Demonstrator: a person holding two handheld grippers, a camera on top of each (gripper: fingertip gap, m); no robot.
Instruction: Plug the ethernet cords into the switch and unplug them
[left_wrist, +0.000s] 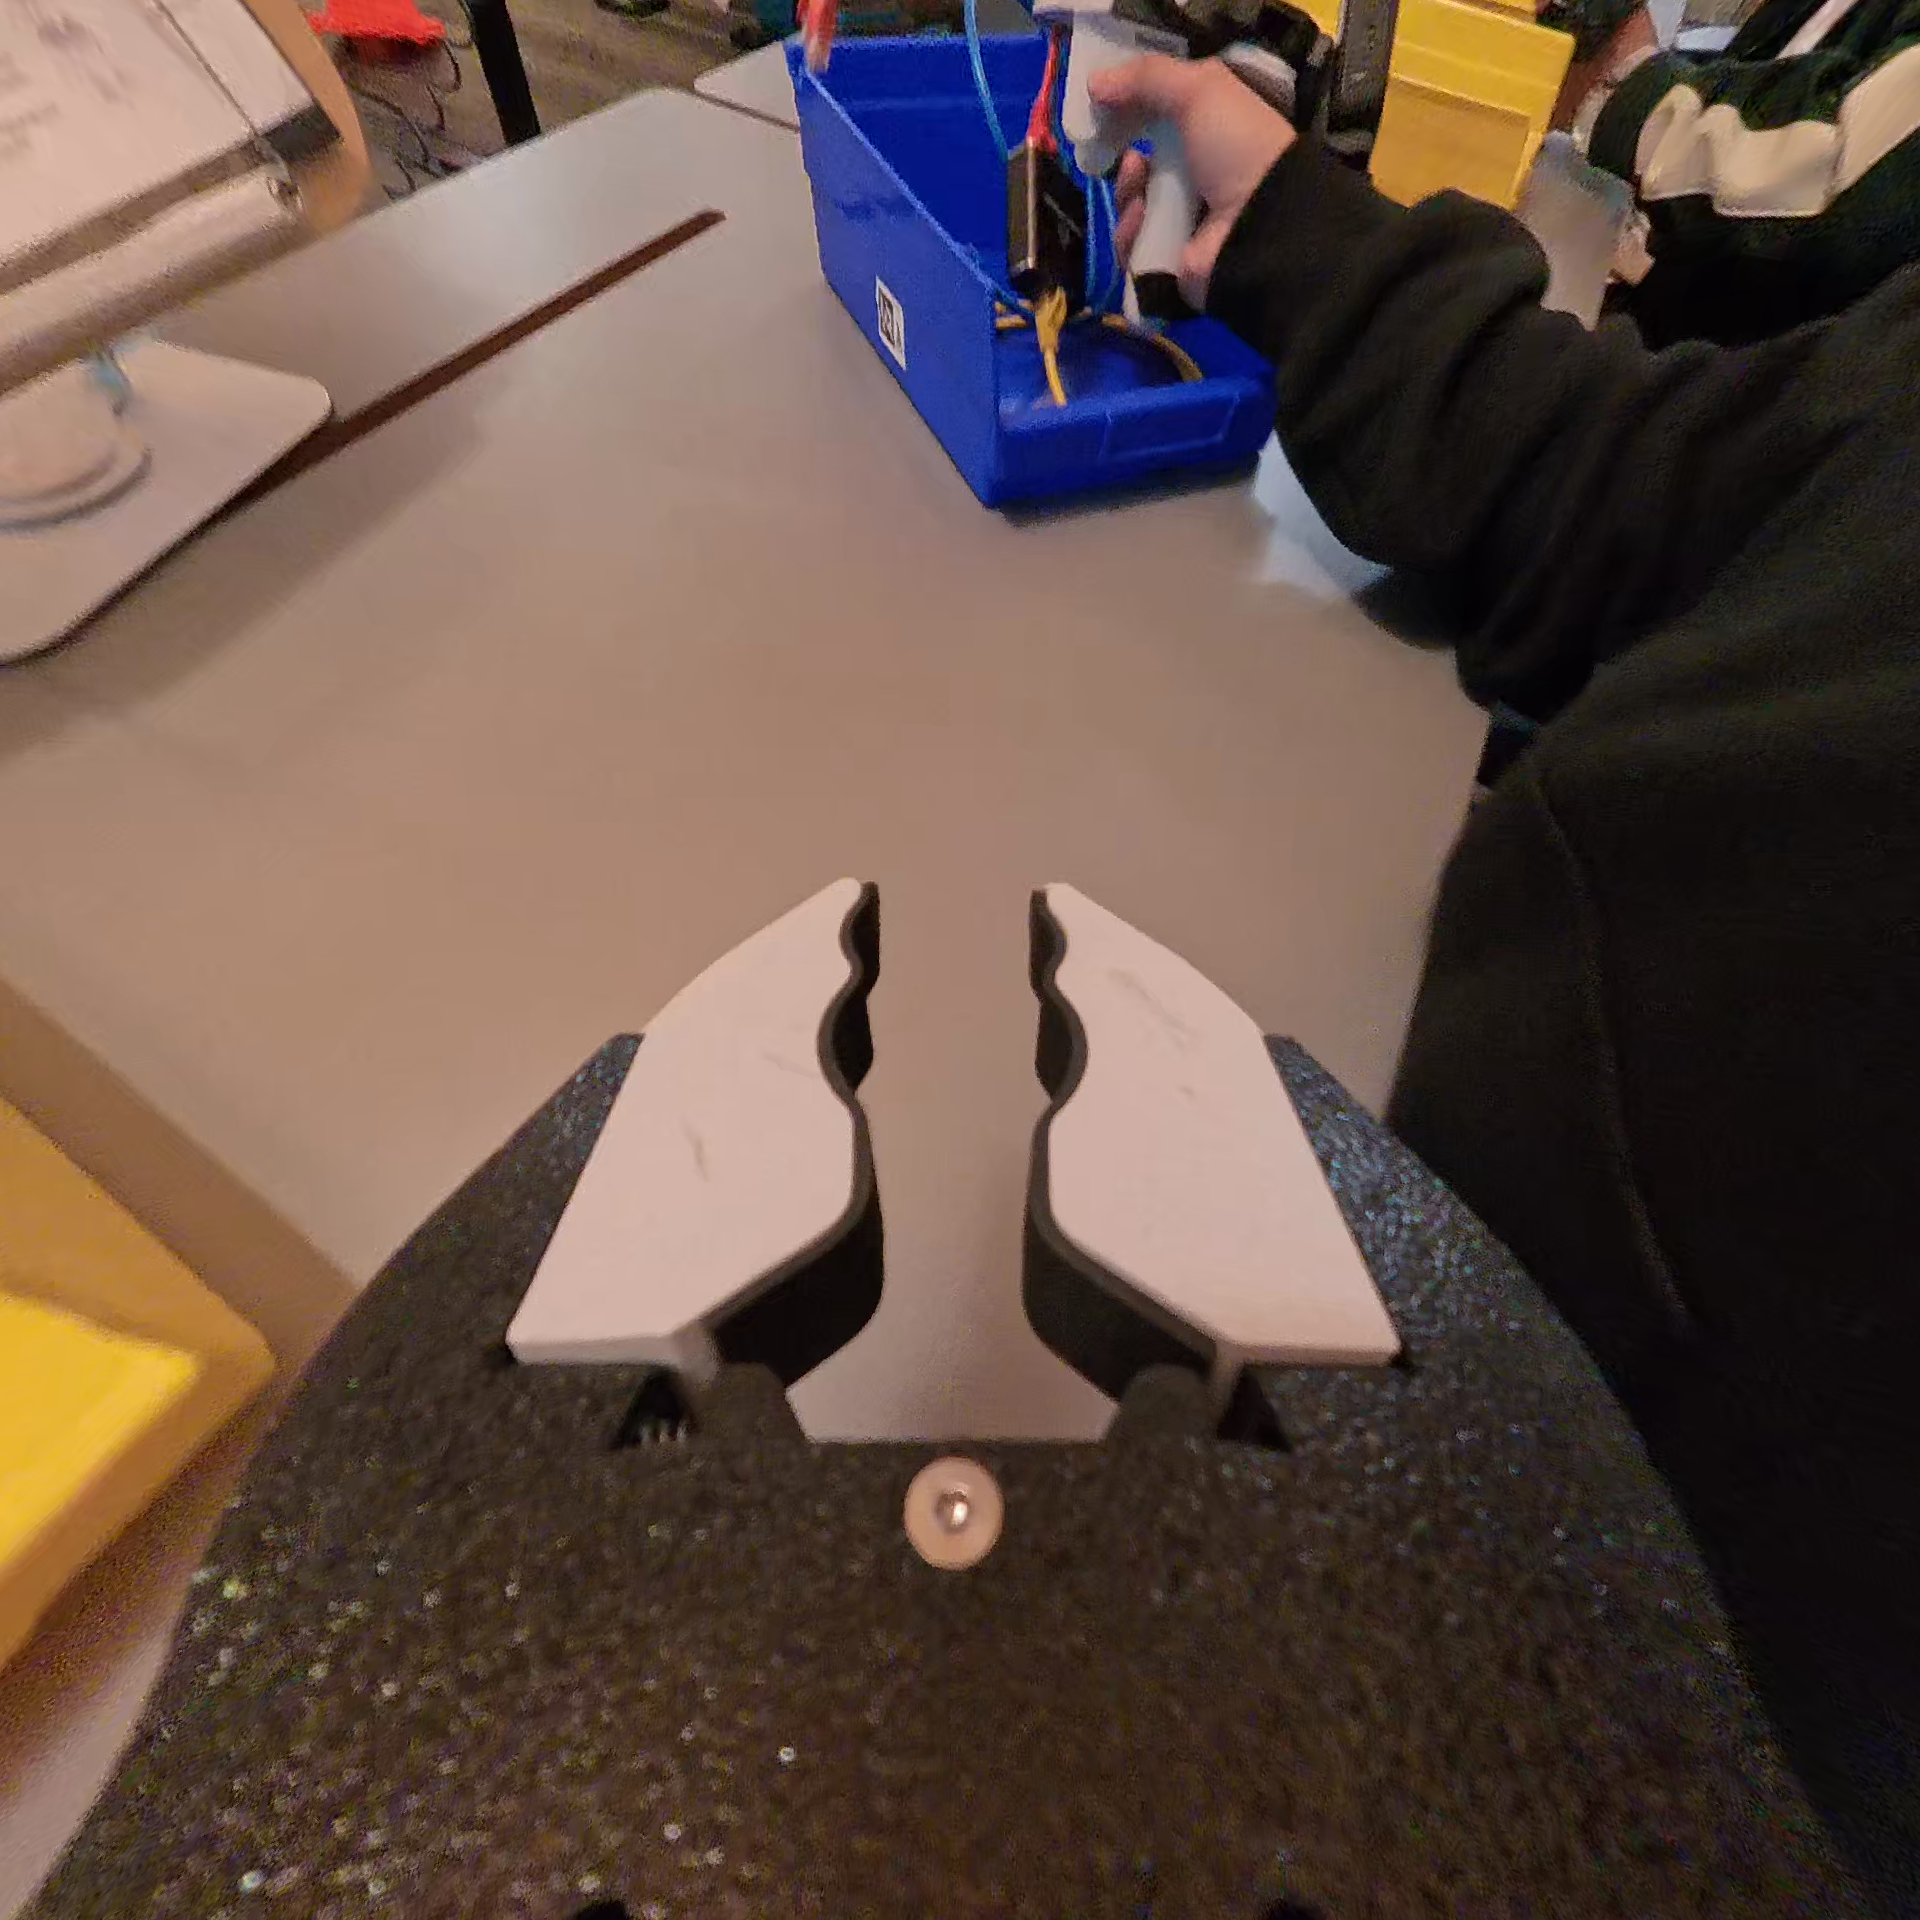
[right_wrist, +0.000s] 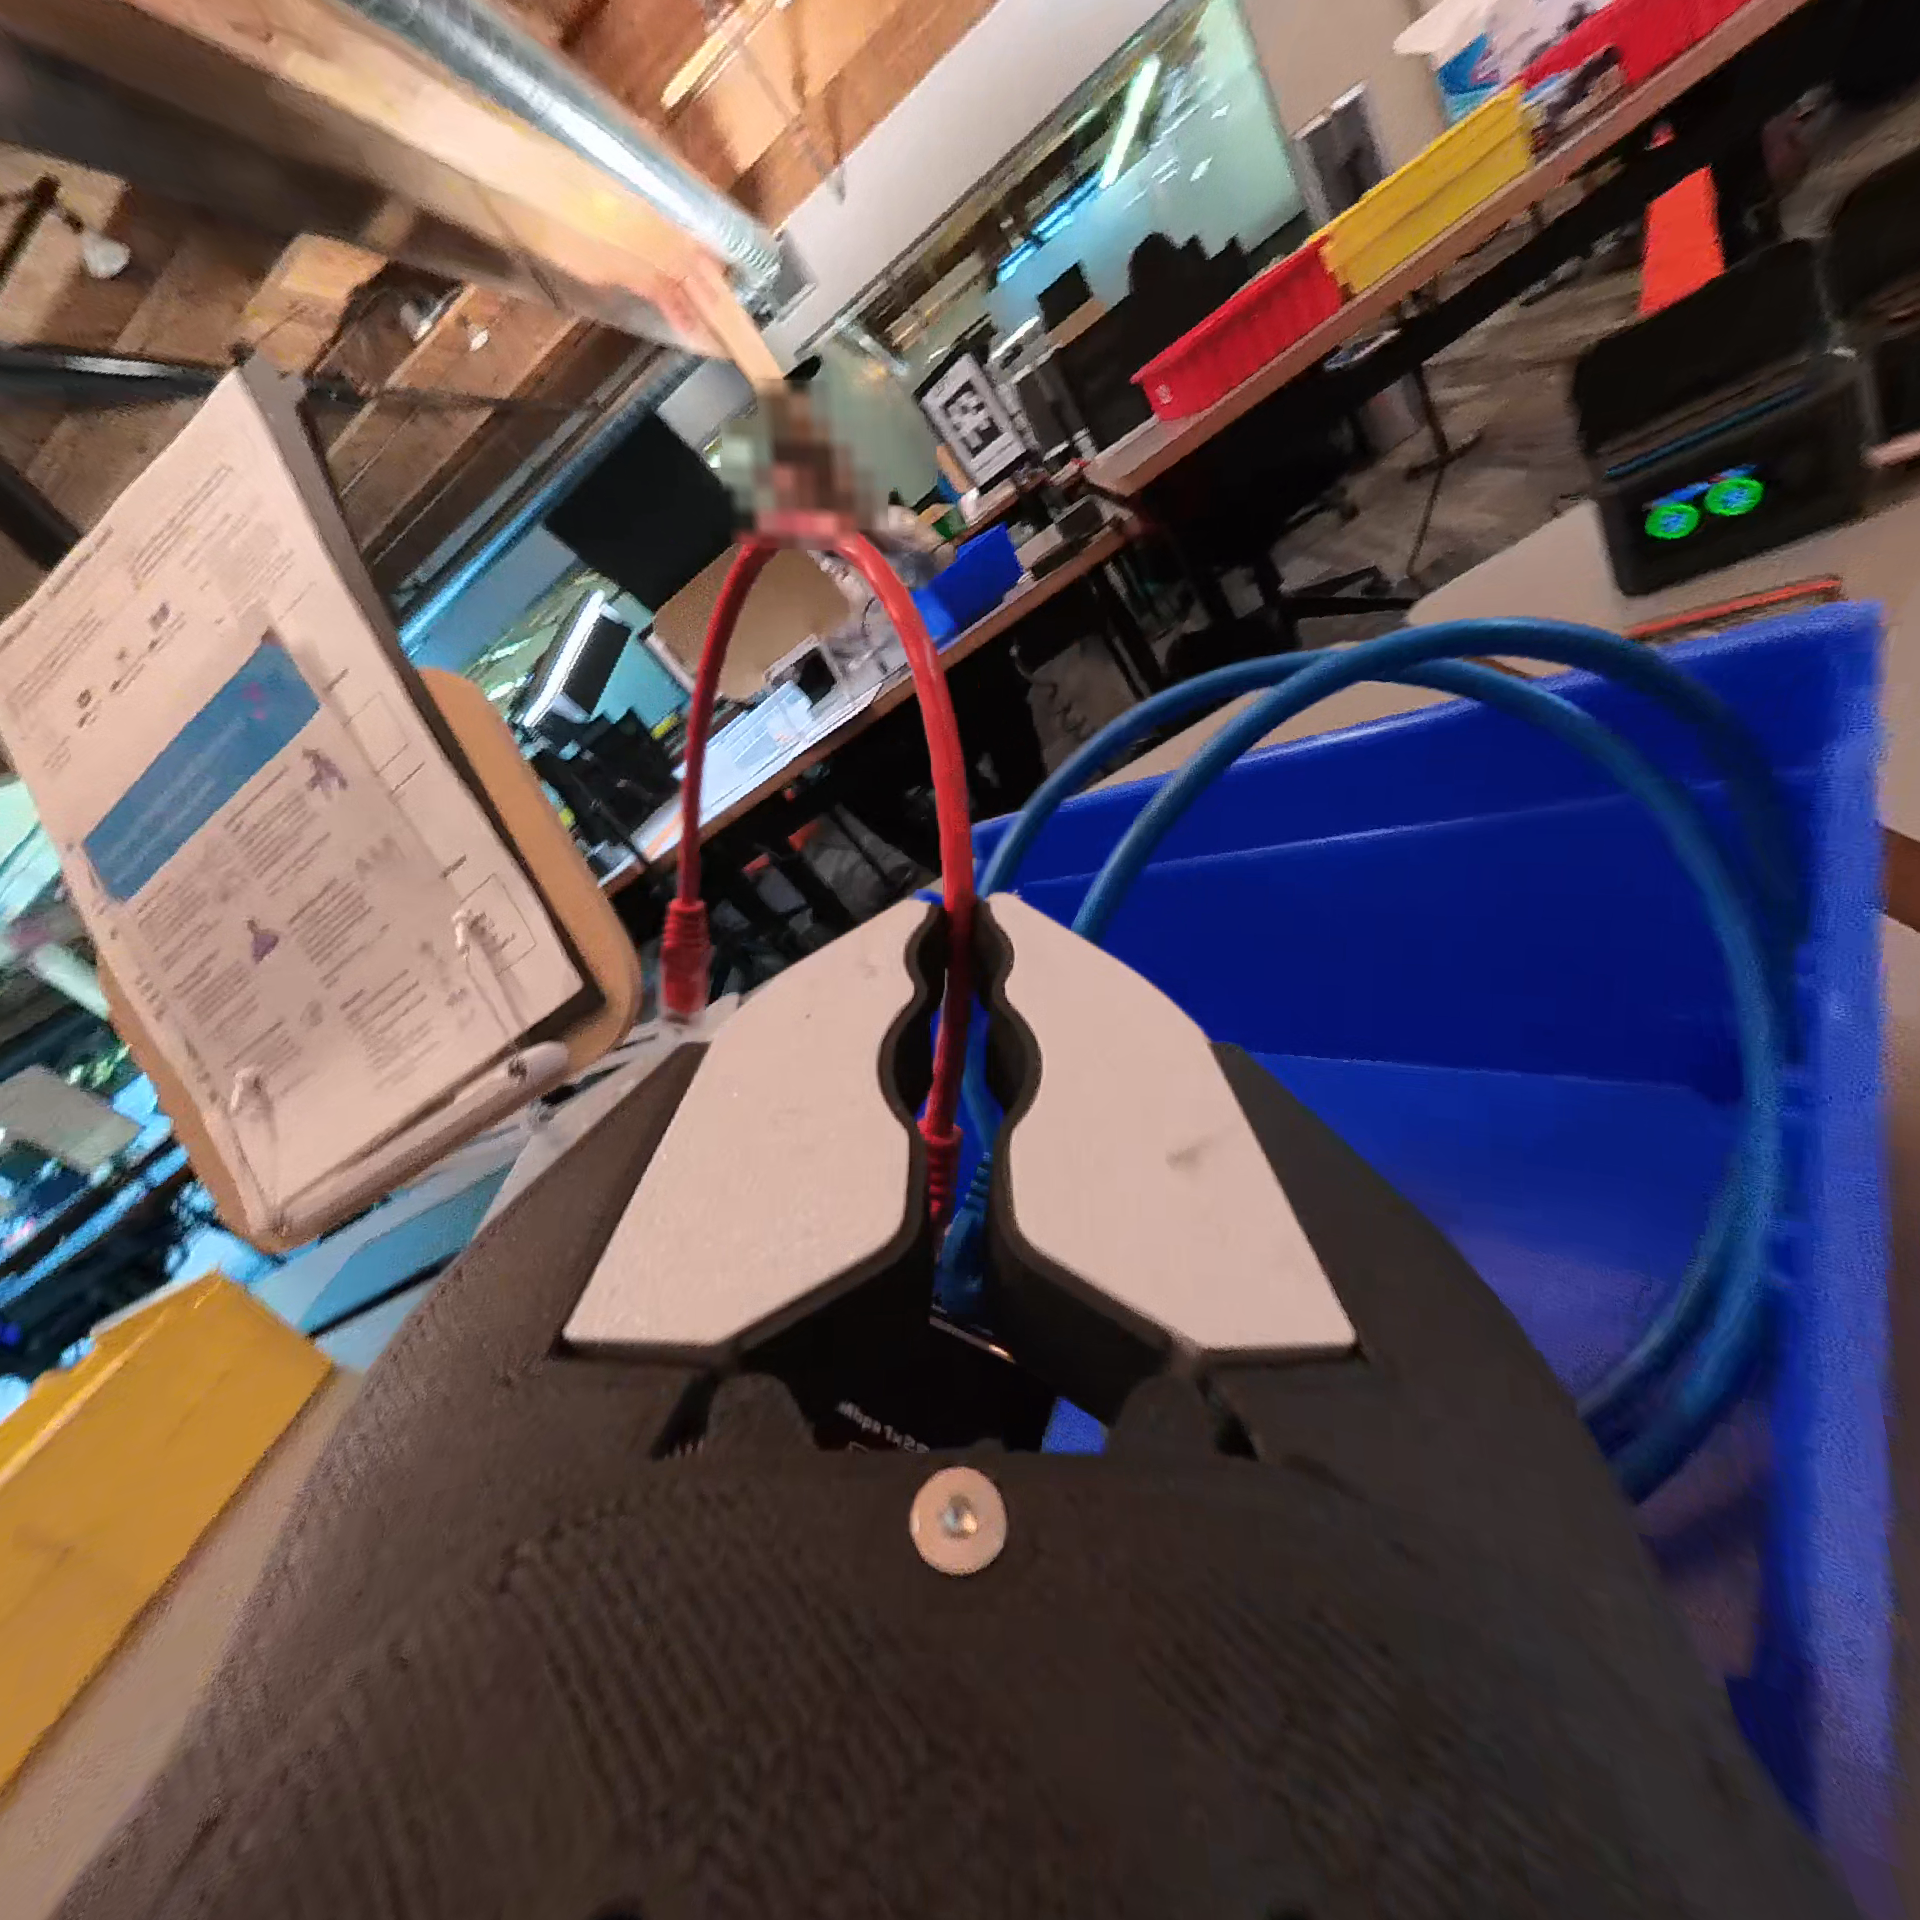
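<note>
Two claws: the left claw (left_wrist: 954, 914) idles released at lower centre; the right claw (right_wrist: 958, 920) pinches the thin red ethernet cord (right_wrist: 940, 748) at centre frame, probably to lift it from the blue plastic bin (right_wrist: 1455, 935).

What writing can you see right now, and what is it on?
No quoting; writing stands on:
Blue bin: white side sticker, blurred.
Printed sheet on stand: too small.
Switch below the red cord: white print, partly hidden.
</note>
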